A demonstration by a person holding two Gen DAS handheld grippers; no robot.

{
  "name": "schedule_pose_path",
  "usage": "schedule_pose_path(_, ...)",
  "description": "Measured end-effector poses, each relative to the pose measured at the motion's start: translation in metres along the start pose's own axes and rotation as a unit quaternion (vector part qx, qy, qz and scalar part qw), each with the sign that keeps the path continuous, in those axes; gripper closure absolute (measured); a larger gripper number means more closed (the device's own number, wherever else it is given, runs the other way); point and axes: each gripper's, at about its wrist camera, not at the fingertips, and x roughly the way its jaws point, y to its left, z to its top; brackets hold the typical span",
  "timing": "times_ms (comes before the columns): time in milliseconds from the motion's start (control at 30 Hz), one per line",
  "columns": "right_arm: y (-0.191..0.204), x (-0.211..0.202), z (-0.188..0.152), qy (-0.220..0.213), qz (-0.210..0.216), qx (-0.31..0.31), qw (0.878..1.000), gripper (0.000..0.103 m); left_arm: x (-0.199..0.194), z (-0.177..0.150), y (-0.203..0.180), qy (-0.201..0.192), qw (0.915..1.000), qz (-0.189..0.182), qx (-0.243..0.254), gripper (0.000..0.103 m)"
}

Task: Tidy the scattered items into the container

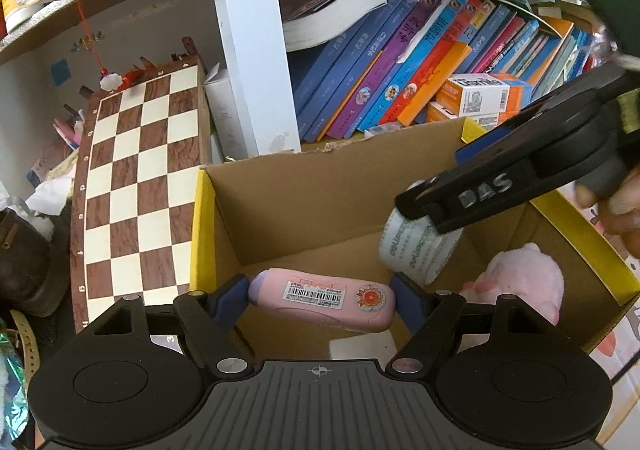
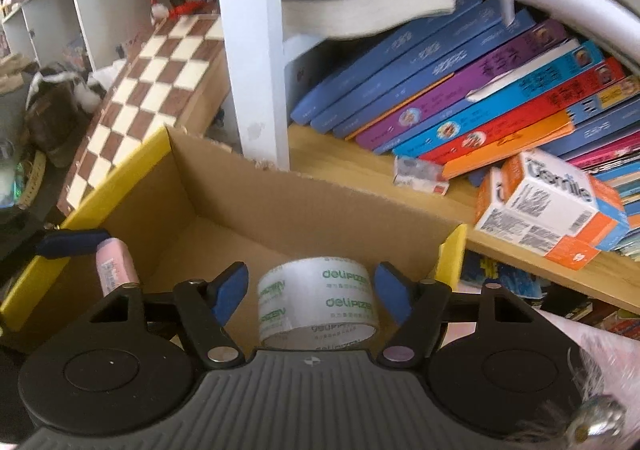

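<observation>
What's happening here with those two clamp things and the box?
A person is tidying loose items into an open cardboard box with yellow edges, holding a gripper in each hand. The left gripper has its jaws closed on the ends of a pink oblong case with a barcode label, over the box. The right gripper straddles a roll of clear packing tape, jaws not touching it. A pink plush toy is already inside.

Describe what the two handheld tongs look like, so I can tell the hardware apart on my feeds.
Both look identical: the left tongs and right tongs have black linkage arms with silver pivot pins, blue finger pads, and a ribbed grey body with a small crosshair mark. White "DAS" lettering shows on the right one's side. No cables visible.
</observation>
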Motion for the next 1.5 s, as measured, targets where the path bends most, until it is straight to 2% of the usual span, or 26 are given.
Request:
schedule_pose_path(167,-0.004,-0.014,0.000,-0.014,-0.004,0.009,1.000,0.034,0.000,0.001,0.001,-0.002,1.0000,0.004,-0.002,0.025)
schedule_pose_path(667,0.004,-0.018,-0.012,-0.002,0.002,0.003,1.000,0.034,-0.001,0.003,0.003,-0.001,0.9999,0.014,-0.006,0.024)
schedule_pose_path(900,0.006,-0.030,-0.013,-0.006,0.000,0.001,1.000,0.034,-0.012,0.007,0.002,-0.013,0.9997,0.020,-0.006,0.013)
schedule_pose_path(1500,0.007,-0.102,-0.034,-0.046,-0.007,0.021,0.999,0.033,-0.083,0.008,-0.019,-0.064,0.9979,0.010,0.001,0.012)
